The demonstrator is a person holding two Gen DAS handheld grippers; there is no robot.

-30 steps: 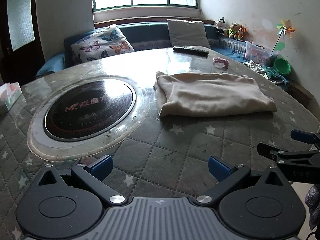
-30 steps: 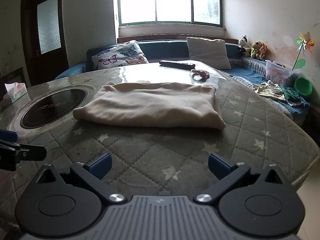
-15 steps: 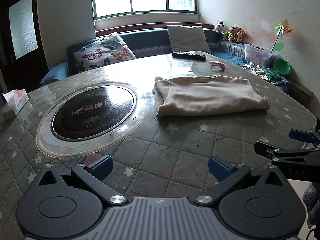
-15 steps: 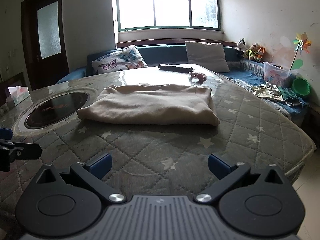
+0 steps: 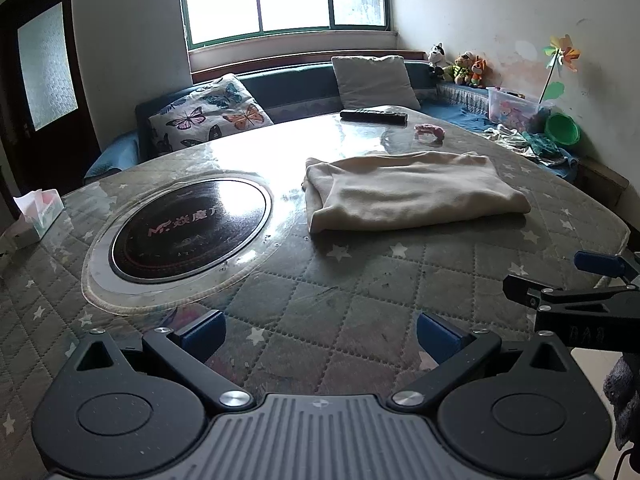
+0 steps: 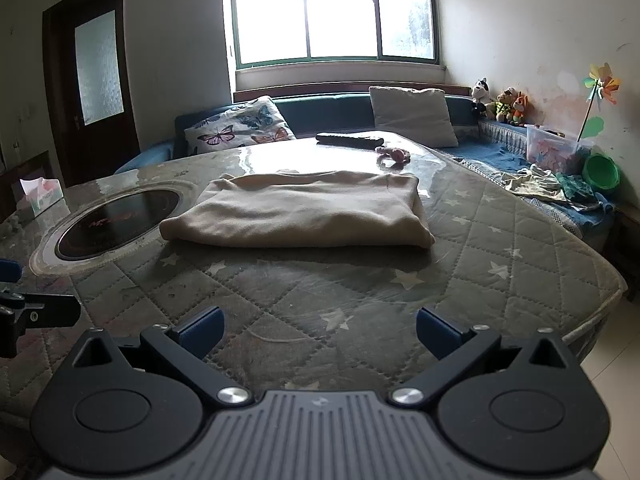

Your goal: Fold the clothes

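Now both claws point(image 5: 318, 330) point(image 6: 318, 326) spread wide, empty, folded garment point(image 6: 300, 210) apart

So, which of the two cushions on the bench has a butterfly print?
The left cushion, nearer the door, carries coloured butterflies. The other cushion, under the window's right side, is plain grey-white with no pattern.

Around the quilted table point(image 5: 360, 292): one folded cream garment point(image 5: 412, 190), one remote point(image 5: 374, 115), one tissue box point(image 5: 38, 212), two cushions point(image 5: 212, 116), three plush toys point(image 5: 456, 65), one green bowl point(image 5: 562, 129), and two grippers point(image 5: 318, 334).
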